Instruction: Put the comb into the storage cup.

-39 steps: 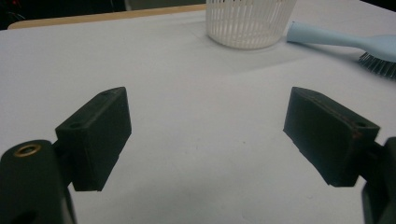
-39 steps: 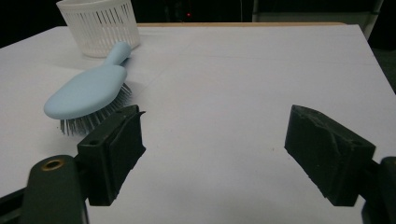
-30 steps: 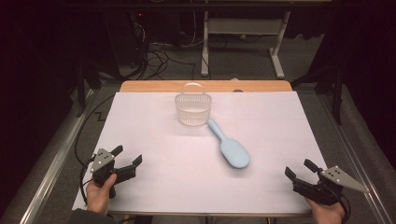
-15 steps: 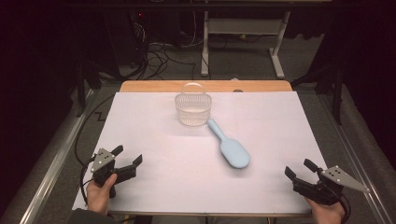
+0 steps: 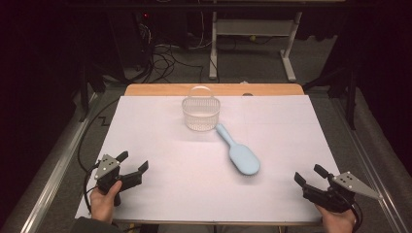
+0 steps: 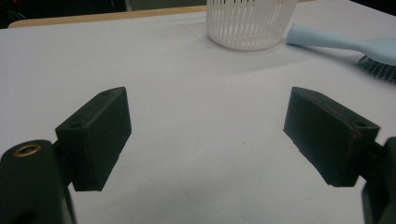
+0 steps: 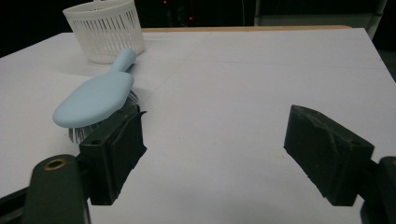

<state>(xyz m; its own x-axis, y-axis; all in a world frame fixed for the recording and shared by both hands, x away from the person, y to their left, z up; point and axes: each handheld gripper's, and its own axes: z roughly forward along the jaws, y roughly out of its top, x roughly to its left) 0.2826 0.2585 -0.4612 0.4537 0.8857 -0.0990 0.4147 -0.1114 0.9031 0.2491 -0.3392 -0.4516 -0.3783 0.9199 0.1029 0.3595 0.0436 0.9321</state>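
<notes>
Your tabletop [image 5: 160,145] is the biggest thing here: a white sheet covers most of it, with a strip of bare wood at the far edge. Nothing on it has been picked up, so as I judge it the work has not begun.

Next in size is the pale blue hairbrush [image 5: 240,154]. It lies bristles down near the middle of the sheet, a little to your right, with its broad head toward you and its handle pointing away to the far left. The handle tip ends just beside the basket, and I cannot tell whether the two touch.

The white slatted basket [image 5: 200,114] stands upright near the far edge, handle raised. Through the slats it looks empty.

Your left tool [image 5: 132,169] sits at the near left corner, jaws spread wide with nothing between them; in the left gripper view there is bare sheet in the gap. It is well apart from both things.

Your right tool [image 5: 308,176] rests at the near right corner, likewise released and empty. In the right gripper view the brush head [image 7: 93,99] lies just past its left jaw, so this tool is the closer one.

Everything is left to do: my guess is reach for the brush, grip it, and carry it to the basket.
</notes>
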